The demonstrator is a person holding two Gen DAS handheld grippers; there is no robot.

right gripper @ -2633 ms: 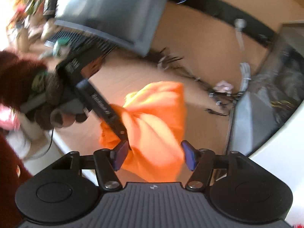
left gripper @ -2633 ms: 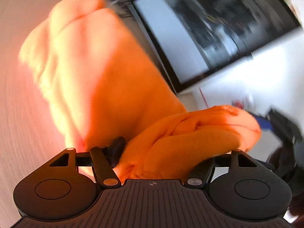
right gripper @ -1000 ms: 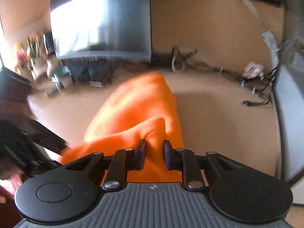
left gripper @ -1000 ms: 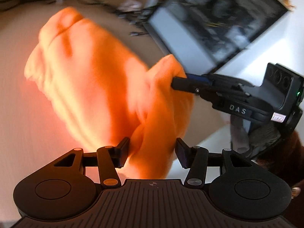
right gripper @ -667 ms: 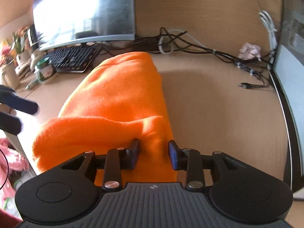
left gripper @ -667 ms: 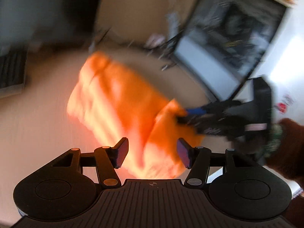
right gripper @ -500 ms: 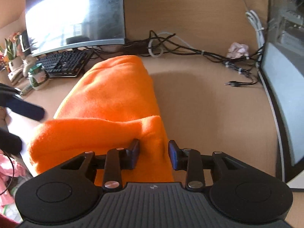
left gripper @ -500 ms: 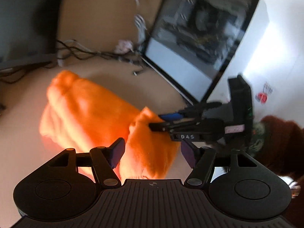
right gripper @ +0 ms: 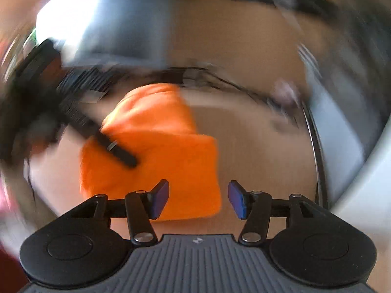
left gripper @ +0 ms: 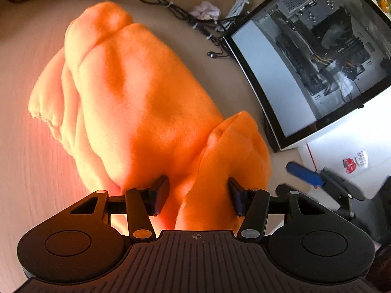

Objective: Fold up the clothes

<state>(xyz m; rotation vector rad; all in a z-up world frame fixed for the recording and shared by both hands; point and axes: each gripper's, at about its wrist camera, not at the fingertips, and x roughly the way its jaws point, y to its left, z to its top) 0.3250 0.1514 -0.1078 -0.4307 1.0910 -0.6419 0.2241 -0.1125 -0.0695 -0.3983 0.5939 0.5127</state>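
Note:
An orange fleece garment [left gripper: 136,102] lies folded in a long bundle on the wooden desk [left gripper: 22,166]. My left gripper [left gripper: 198,195] is open, its jaws wide on either side of the near folded end, low over the cloth. In the right wrist view, which is blurred, the garment [right gripper: 166,151] lies in front of my right gripper [right gripper: 198,199], which is open and empty just short of its near edge. The left gripper's fingers [right gripper: 117,150] rest over the garment's left part there.
A glass-sided PC case [left gripper: 317,56] stands at the right of the desk. Cables [left gripper: 176,7] and a crumpled tissue [left gripper: 205,12] lie at the back. A monitor [right gripper: 102,24] and keyboard [right gripper: 80,83] stand at the back left. The right gripper's blue fingertip [left gripper: 303,173] shows past the desk edge.
My right gripper has let go of the garment's corner, opened wide and pulled back. My left gripper has dropped lower and closer over the near fold, still open.

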